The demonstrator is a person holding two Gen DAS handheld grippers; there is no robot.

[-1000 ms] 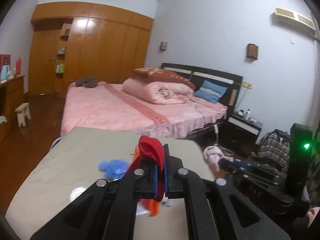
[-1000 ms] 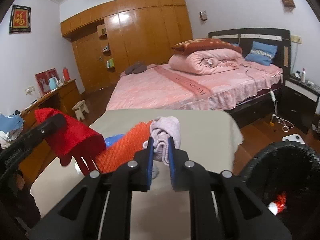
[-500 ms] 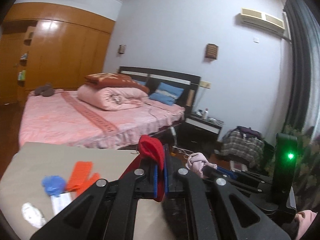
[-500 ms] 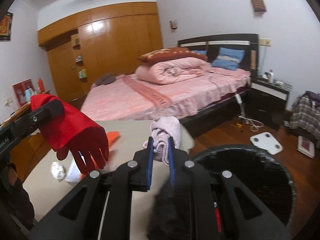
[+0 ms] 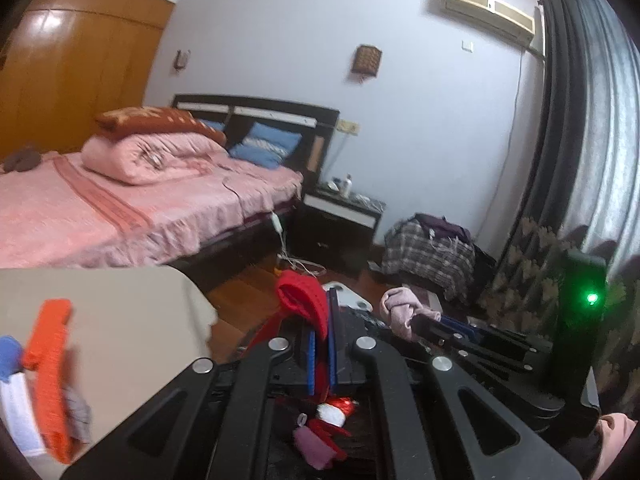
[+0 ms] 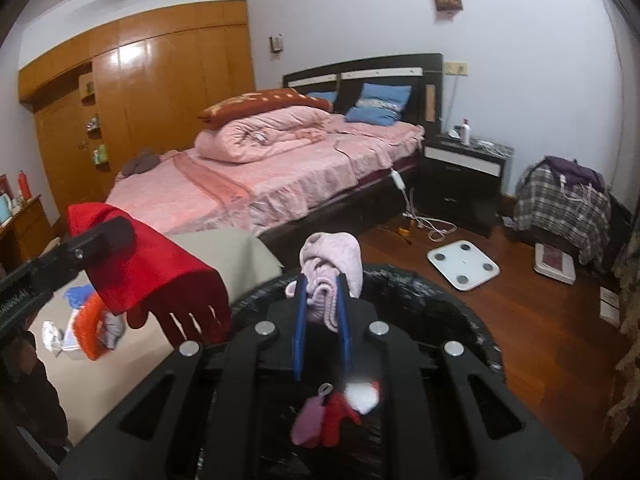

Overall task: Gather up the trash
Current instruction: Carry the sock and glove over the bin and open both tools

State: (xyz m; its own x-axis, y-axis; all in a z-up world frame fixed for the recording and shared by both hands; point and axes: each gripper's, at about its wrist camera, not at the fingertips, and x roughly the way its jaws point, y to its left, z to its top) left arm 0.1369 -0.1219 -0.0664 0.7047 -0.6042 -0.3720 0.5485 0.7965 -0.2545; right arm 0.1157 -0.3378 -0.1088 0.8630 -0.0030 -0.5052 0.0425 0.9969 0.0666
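Note:
My left gripper [image 5: 320, 316] is shut on a red glove [image 5: 302, 300], which hangs over the black trash bin; the glove also shows in the right wrist view [image 6: 152, 272]. My right gripper [image 6: 322, 292] is shut on a pale pink glove [image 6: 332, 264], held over the black trash bin [image 6: 460, 308]. The pink glove also shows in the left wrist view [image 5: 400, 310]. Inside the bin lie red, pink and white scraps [image 6: 340, 412]. On the beige table [image 6: 132, 368] lie an orange glove [image 5: 48, 380], a blue item [image 5: 10, 354] and crumpled foil [image 6: 52, 334].
A pink bed [image 6: 280, 176] stands behind the table. A black nightstand [image 6: 460, 176], a white scale [image 6: 462, 266] on the wood floor, a plaid bag [image 6: 564, 208] and a dark curtain [image 5: 580, 140] are to the right.
Both grippers have swung right from over the table to over the bin, each still holding its glove. The table has slid to the left of both views.

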